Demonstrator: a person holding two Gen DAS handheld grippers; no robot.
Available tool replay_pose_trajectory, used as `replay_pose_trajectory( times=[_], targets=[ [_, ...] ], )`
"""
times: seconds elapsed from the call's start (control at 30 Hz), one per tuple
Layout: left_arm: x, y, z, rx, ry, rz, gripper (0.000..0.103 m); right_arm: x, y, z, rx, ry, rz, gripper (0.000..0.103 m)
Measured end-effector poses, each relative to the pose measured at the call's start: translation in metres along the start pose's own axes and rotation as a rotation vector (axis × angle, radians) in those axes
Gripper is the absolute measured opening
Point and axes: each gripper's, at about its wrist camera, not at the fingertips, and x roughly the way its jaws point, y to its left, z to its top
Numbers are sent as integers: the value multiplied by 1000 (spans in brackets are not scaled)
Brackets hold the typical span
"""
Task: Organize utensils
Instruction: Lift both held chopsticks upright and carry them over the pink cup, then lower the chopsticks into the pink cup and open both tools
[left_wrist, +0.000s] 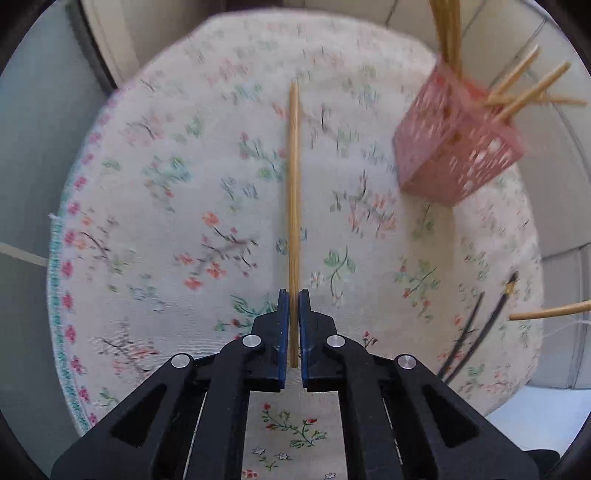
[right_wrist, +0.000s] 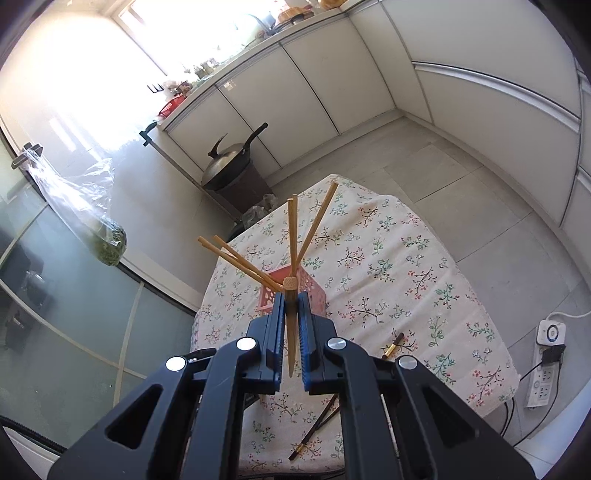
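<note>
The left gripper (left_wrist: 293, 295) is clenched on a bamboo chopstick (left_wrist: 294, 184) held above the floral tablecloth (left_wrist: 166, 221). The right gripper (right_wrist: 291, 297) grips a second bamboo chopstick (right_wrist: 291, 325), poised over the pink perforated utensil basket (right_wrist: 310, 286), which stands near the table's far-left edge and contains several splayed bamboo chopsticks (right_wrist: 236, 258). Dark chopsticks (right_wrist: 314, 430) lie near the table's near edge. The table stands on a grey tiled floor (right_wrist: 461, 166), bordered by white cabinets (right_wrist: 295, 74). A lidded wok (right_wrist: 227, 168) rests on a stand beyond the table; a power strip (right_wrist: 545, 369) lies on the floor at right.
</note>
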Motion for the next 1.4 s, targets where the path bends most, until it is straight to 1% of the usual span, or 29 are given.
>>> replay_pose_trajectory(
  times=[0.07, 0.1, 0.23, 0.27, 0.33, 0.4, 0.47, 0.6, 0.77, 0.97, 1.07, 1.2, 1.27, 1.37, 1.4],
  targets=[
    [-30, 5, -4, -6, -72, -36, 4, -7, 3, 3, -9, -10, 4, 7],
    [-50, 7, -4, 11, -124, -41, 4, -12, 5, 4, -17, -20, 4, 7],
    [-104, 12, -1, 65, -265, -34, 4, -22, 13, 11, -34, -47, 7, 7],
    [-109, 13, 12, 76, -288, -35, 4, -23, 14, 13, -36, -50, 8, 7],
    [-120, 8, 22, 99, -324, -39, 4, -24, 18, 17, -38, -56, 6, 7],
    [-133, 6, 28, 125, -348, -38, 4, -23, 20, 20, -38, -57, 4, 7],
    [-139, 6, 26, 142, -368, -38, 4, -22, 23, 24, -37, -59, 4, 7],
    [-152, 0, 28, 167, -409, -66, 4, -25, 30, 31, -45, -68, 3, 7],
    [-184, -11, 34, 210, -473, -91, 4, -33, 39, 42, -67, -90, -2, 7],
    [-223, -27, 36, 237, -550, -157, 4, -40, 45, 52, -79, -107, -1, 7],
    [-245, -41, 45, 246, -601, -197, 4, -44, 48, 60, -85, -120, -4, 7],
    [-257, -60, 65, 259, -636, -224, 4, -46, 51, 72, -91, -136, -9, 7],
    [-256, -69, 76, 258, -643, -239, 4, -44, 52, 78, -92, -138, -13, 7],
    [-245, -77, 91, 248, -628, -251, 5, -39, 52, 88, -100, -137, -27, 7],
    [-234, -81, 98, 247, -608, -239, 5, -36, 52, 90, -102, -137, -31, 7]
  ],
)
